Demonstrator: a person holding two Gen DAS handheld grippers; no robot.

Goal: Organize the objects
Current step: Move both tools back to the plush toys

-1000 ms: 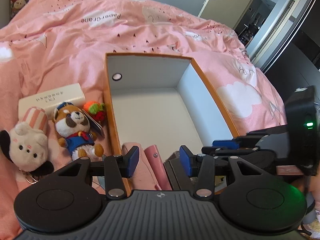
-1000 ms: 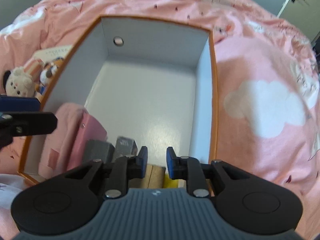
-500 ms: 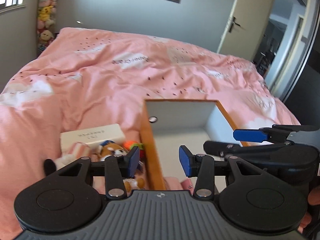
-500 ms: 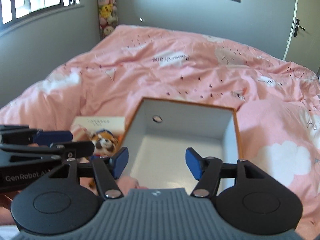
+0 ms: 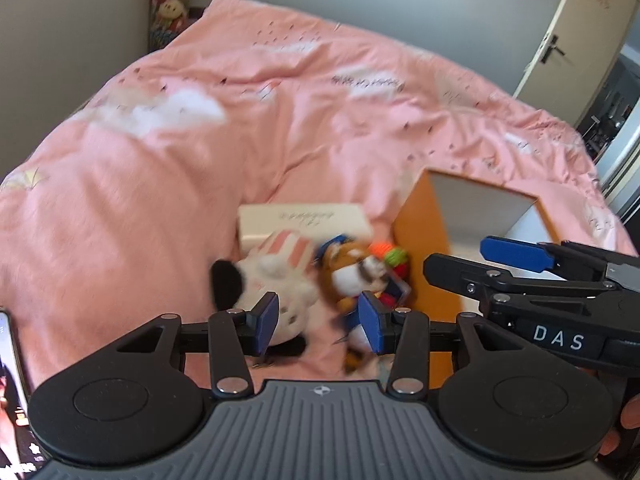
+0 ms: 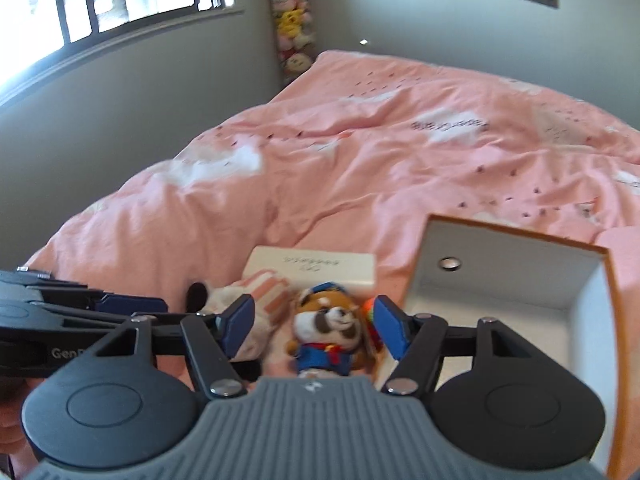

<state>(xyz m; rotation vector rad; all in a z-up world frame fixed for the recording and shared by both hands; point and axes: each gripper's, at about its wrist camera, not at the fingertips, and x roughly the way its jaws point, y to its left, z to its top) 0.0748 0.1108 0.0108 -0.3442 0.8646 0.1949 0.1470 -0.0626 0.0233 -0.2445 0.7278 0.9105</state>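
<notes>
Toys crowd the pink duvet beside an orange-walled, white-lined box as you hold both tongs above them. Your left gripper stands with its blue pads apart and empty, framing the gap between the white plush and the red panda plush. Your right gripper is spread wider, also holding nothing, with the panda centred between its pads.

Only your right view gives the panda sharply: soft brown-and-white fur, blue cap and blue jacket, lying on its back with its head toward the far wall and its long axis running away from you. Your left view blurs both toys but shows what the other hides: the box's orange outer wall, a door at right and a phone edge at lower left. Your right view alone shows the window and the round hole in the box's far wall.

Behind the toys lies a flat cream carton, long side across the bed. A bright orange-and-green knitted ball sits between panda and box.
</notes>
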